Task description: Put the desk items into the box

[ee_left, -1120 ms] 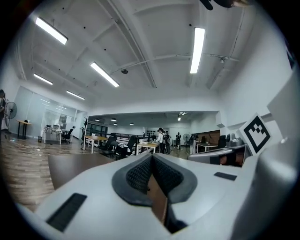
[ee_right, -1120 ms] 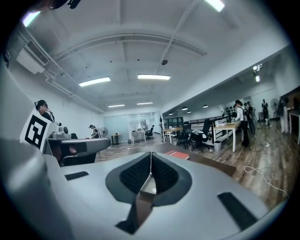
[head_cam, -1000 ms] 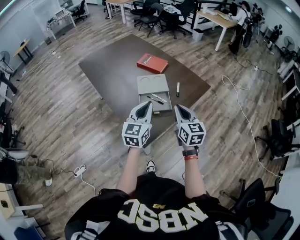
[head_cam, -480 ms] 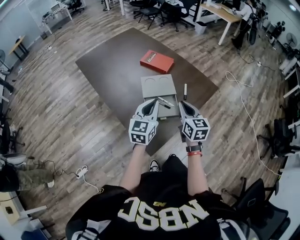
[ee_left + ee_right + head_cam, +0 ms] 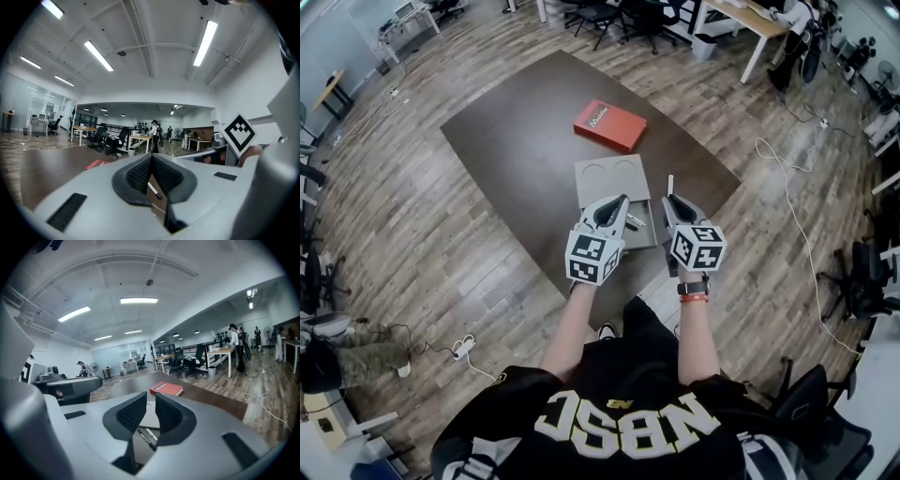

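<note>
The left gripper (image 5: 617, 202) hangs over the near part of the grey box (image 5: 607, 172), which sits in the middle of the dark brown surface (image 5: 516, 141). In the left gripper view its jaws are pressed together at the tips with nothing between them, and one pen (image 5: 154, 191) shows beyond, through the gap lower down.

The right gripper (image 5: 671, 201) is held just right of the box, beside the left one. Its jaws stand a little apart and are opening. Nothing is between them. Past them, the right gripper view shows the box's flat grey far part (image 5: 149, 418) and two pens (image 5: 146, 437) lying in its near compartment.

From the head view, the box's far half has two round recesses, and the pens (image 5: 631, 220) lie in the open near half, partly covered by the left gripper. Another pen, a white marker (image 5: 669, 184), lies on the surface just right of the box, at the right gripper's tips. A red book (image 5: 609, 125) lies flat on the surface just beyond the box's far edge.
</note>
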The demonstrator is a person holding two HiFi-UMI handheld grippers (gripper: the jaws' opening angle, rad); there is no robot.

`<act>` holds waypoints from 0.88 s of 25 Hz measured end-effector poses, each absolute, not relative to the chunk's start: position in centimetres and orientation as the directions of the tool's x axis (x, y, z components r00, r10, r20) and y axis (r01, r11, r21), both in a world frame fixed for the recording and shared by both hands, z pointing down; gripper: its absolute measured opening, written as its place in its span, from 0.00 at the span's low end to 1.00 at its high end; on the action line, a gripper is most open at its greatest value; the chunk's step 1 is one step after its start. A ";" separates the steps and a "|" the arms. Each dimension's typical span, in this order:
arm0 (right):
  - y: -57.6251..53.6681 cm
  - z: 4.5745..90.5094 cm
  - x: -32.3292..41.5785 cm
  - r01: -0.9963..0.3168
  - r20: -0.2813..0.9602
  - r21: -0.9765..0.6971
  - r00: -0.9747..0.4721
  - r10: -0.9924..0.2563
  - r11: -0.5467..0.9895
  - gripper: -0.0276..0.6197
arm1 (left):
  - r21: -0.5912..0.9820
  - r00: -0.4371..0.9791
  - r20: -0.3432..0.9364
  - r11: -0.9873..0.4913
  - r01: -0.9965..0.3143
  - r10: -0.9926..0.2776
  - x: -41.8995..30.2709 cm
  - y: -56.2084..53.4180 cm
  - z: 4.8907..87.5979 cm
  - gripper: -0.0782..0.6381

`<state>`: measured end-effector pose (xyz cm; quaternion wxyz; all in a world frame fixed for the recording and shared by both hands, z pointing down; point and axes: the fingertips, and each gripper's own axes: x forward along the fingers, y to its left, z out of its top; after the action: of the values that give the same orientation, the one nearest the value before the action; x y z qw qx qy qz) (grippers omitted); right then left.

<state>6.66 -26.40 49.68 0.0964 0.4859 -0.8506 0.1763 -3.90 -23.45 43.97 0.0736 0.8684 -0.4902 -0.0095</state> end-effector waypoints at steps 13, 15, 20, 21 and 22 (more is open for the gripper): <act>-32.8 56.7 10.1 -0.881 0.490 -0.272 -0.474 -0.731 0.388 0.25 | 0.202 0.536 0.166 -0.504 -0.840 -0.827 -0.8 -30.3 49.4 0.13; -33.5 58.2 10.6 -0.882 0.510 -0.283 -0.471 -0.720 0.377 0.26 | 0.209 0.543 0.181 -0.507 -0.836 -0.820 -0.3 -31.1 50.3 0.13; -35.0 61.6 11.7 -0.886 0.564 -0.301 -0.464 -0.683 0.353 0.30 | 0.226 0.556 0.221 -0.513 -0.828 -0.801 1.1 -32.8 52.4 0.13; -35.2 62.4 12.0 -0.887 0.577 -0.302 -0.462 -0.674 0.349 0.31 | 0.230 0.559 0.227 -0.514 -0.827 -0.798 1.4 -33.2 52.9 0.13; -35.4 63.2 12.2 -0.888 0.591 -0.303 -0.460 -0.663 0.346 0.31 | 0.235 0.561 0.233 -0.514 -0.825 -0.794 1.7 -33.5 53.3 0.13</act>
<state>12.19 -35.42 63.16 0.1860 0.4853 -0.7990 0.3024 1.66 -33.49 53.29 0.1608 0.8688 -0.4659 0.0480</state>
